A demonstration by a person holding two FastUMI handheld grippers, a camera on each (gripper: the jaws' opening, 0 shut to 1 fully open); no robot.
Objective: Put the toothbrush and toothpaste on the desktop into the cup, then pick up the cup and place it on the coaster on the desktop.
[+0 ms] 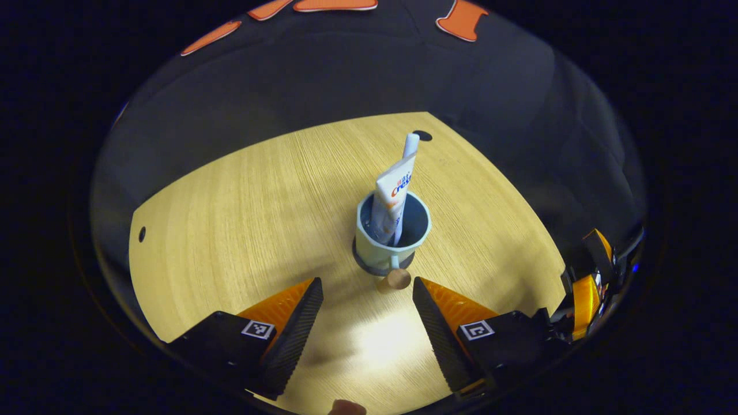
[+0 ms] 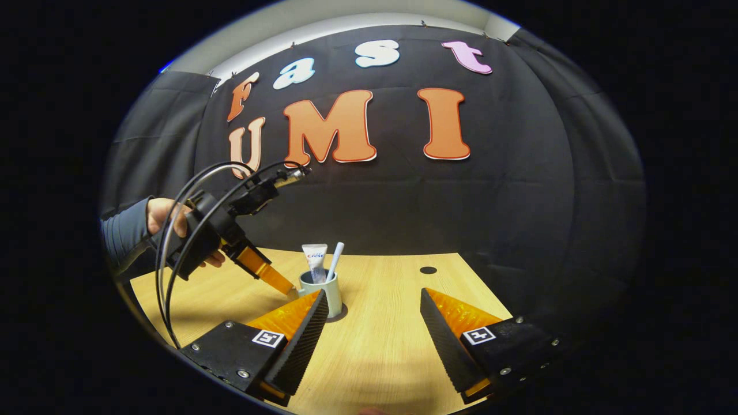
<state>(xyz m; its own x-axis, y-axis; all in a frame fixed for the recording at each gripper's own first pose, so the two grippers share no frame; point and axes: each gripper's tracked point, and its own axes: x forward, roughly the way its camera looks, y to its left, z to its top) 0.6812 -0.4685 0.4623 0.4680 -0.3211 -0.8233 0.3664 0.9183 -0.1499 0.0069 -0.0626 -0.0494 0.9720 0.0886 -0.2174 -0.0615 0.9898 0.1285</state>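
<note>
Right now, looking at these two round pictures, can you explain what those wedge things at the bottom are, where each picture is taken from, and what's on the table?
The wedges are the two fingers of a hand-held gripper; a person carries one in each hand, with a camera riding on each. The left gripper view looks down past the open left hand-held gripper at a cup on a dark coaster on the wooden table. In it stand the toothpaste and toothbrush. The right gripper view looks across the table past the open right hand-held gripper, showing the person's hand with the other gripper. Nothing is held.
</note>
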